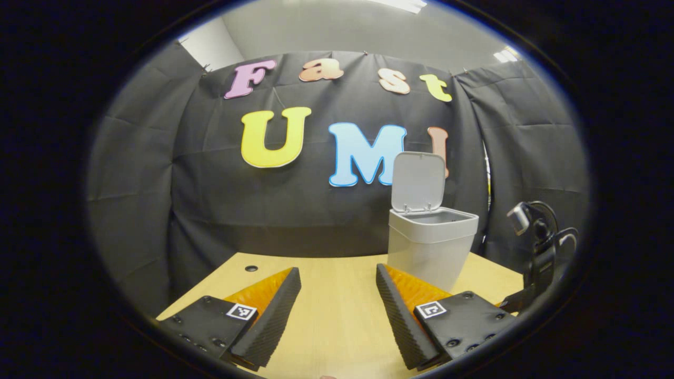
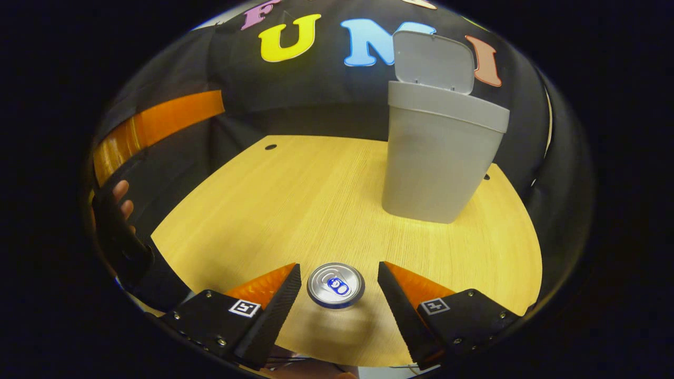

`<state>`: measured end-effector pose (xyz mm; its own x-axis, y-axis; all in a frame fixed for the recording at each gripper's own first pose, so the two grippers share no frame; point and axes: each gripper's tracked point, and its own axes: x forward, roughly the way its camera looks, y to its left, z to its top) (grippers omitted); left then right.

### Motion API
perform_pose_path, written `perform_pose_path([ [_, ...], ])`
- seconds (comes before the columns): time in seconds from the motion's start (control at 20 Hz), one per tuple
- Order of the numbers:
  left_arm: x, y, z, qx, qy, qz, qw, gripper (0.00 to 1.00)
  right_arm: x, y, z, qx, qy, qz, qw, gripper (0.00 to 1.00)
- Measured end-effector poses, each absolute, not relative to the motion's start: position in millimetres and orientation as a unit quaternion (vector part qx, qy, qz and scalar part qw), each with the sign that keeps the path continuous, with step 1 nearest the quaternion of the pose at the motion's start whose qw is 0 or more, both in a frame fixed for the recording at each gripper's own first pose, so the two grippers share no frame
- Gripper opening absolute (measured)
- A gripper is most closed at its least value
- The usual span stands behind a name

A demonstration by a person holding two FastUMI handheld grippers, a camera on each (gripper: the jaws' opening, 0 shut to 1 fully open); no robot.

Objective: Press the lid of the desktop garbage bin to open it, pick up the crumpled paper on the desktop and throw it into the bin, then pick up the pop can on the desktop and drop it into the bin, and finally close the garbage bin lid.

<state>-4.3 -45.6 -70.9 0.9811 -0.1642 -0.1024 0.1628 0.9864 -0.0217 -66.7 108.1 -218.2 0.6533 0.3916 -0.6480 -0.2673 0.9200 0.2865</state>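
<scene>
Fingers of the right gripper (image 2: 339, 287) stand spread, one on each side of the pop can (image 2: 336, 285), with a gap showing between each of them and the can's rim; neither touches it. The can stands upright on the surface (image 2: 295, 200), seen top-on in the right gripper view, and looks roughly centred in the gap, perhaps a shade nearer the left-hand finger in that view.

Risk, as I judge it, lies mostly in the closing. If one finger meets the can before the other, it may push the can sideways or tip it. A thin can wall could also dent under a hard squeeze, or slip from a grip taken too high near the rim; how low the fingers reach down the can's side I cannot tell from this angle.

Farther out, the bin (image 2: 439, 158) stands well apart from the can, toward the back of the surface, its lid (image 2: 433, 60) raised upright. A can carried too low could strike the bin's wall or rim, and a bump against the lid might knock it shut.

In the left gripper view the left gripper (image 1: 338, 292) hangs spread over bare surface, gripping nothing, with the bin ahead of it.
</scene>
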Motion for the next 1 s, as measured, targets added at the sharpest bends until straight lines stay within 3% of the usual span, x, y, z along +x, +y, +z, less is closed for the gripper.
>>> perform_pose_path([
  [0.5,-7,-44,-73,0.003,0.063,-0.064,0.996,0.93,-70,115,-250,0.057,0.442,0.207,0.871,0.95],
  [0.6,-6,-43,-71,0.005,0.062,-0.062,0.996,0.93,-70,113,-250,0.051,0.443,0.207,0.871,0.85],
  [1.0,0,-51,-73,0.004,0.067,-0.068,0.995,0.93,-50,91,-210,0.083,0.387,0.192,0.898,0.80],
])
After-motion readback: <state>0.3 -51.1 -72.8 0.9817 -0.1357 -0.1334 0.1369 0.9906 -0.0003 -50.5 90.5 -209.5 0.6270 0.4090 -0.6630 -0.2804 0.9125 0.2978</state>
